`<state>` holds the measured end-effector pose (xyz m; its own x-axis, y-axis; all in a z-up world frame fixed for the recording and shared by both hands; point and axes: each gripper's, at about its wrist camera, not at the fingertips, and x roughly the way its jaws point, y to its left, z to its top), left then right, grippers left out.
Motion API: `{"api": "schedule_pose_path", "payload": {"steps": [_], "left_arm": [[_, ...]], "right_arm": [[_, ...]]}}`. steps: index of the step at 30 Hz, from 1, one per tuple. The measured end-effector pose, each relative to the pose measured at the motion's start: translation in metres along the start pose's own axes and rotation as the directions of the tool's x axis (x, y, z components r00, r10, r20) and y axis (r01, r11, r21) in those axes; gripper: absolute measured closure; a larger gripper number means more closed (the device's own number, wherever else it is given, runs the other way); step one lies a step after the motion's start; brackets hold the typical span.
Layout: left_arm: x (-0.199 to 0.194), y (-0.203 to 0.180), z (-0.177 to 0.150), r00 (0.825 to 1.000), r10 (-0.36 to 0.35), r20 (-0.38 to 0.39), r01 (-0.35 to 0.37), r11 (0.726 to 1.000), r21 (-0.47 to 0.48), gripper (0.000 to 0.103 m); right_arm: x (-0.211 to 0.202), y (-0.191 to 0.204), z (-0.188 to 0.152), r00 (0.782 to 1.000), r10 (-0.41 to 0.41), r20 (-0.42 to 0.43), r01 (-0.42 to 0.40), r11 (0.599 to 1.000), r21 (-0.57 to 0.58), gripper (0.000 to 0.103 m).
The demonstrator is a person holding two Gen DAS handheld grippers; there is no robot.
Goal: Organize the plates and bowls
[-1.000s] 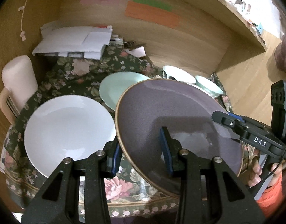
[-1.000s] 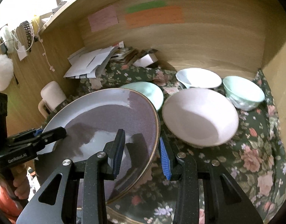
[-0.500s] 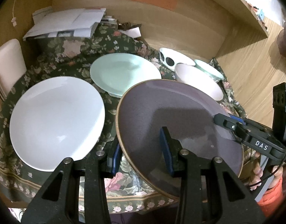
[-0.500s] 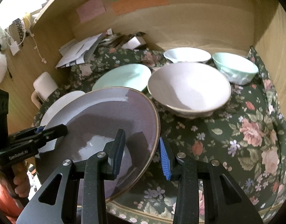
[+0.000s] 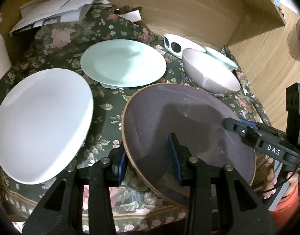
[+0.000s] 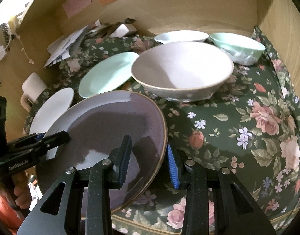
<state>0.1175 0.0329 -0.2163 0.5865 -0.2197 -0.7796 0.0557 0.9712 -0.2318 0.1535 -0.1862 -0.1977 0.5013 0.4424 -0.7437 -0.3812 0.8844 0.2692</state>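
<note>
Currently, the left hand-held gripper (image 5: 148, 157) is clamped on the purple plate (image 5: 181, 121), one finger under the rim at 7 o'clock and the other pressed on the upper face. The right hand-held gripper (image 6: 149, 157) grasps the same plate's opposite rim, one finger on top and one outside the edge. The plate is dull purple with a thin brown rim, glossy, tilted, and held above the floral worktop (image 6: 238, 137). At 10 o'clock from it lies a white plate (image 5: 42, 123); at 12 o'clock a mint plate (image 5: 122, 63); at 1 o'clock a pale bowl (image 6: 181, 68). Behind that bowl, a white bowl (image 6: 181, 36) and a mint bowl (image 6: 238, 47) are partly hidden. Contact under the plate cannot be seen.
</note>
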Motion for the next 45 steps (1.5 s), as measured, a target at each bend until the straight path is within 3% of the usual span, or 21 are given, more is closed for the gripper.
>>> {"api": "schedule_pose_path", "payload": {"steps": [15, 29, 34, 45], "left_arm": [[0.023, 0.001, 0.005, 1.000, 0.010, -0.024, -0.011, 1.000, -0.012, 0.064], [0.018, 0.007, 0.005, 0.998, 0.058, -0.020, -0.058, 0.998, -0.003, 0.064], [-0.001, 0.013, 0.005, 0.997, 0.073, 0.015, -0.073, 0.997, -0.015, 0.053], [-0.059, 0.041, 0.004, 0.977, 0.154, 0.145, -0.149, 0.988, -0.044, 0.030]], "right_arm": [[0.014, -0.013, 0.001, 1.000, -0.018, -0.025, 0.019, 1.000, 0.015, 0.071], [0.007, -0.010, 0.003, 0.998, -0.056, -0.020, 0.055, 0.998, -0.023, 0.071], [-0.006, -0.009, 0.006, 0.999, -0.046, -0.006, 0.046, 0.999, -0.007, 0.069], [-0.031, 0.034, 0.024, 0.995, -0.007, 0.099, 0.018, 0.995, -0.102, 0.041]]}}
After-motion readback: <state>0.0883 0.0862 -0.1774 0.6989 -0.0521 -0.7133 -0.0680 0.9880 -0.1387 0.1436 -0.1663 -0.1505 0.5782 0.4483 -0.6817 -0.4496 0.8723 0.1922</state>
